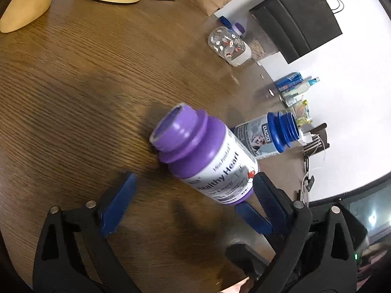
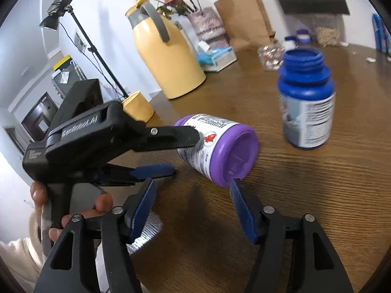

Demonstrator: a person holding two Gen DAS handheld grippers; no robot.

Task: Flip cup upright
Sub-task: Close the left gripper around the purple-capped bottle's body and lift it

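Note:
A purple pill bottle (image 1: pixel 207 151) with a white label and no cap lies on its side on the wooden table (image 1: pixel 73 85). Its open mouth faces away from the right wrist camera, and its base (image 2: pixel 234 156) faces that camera. My left gripper (image 1: pixel 194 178) is open around the bottle's lower half. One of its fingers (image 2: pixel 185 138) touches the label and the other blue pad (image 2: pixel 154 171) stands apart from it. My right gripper (image 2: pixel 193 185) is open just in front of the base, with its right fingertip (image 2: pixel 234 188) at the rim.
A blue capless bottle (image 2: pixel 306 102) stands upright just beyond the purple one. Farther back are a yellow jug (image 2: pixel 168 58), a yellow cup (image 2: pixel 138 106), a paper bag (image 2: pixel 242 17) and a clear container (image 1: pixel 228 45). A silver foil piece (image 2: pixel 146 229) lies at the table's near edge.

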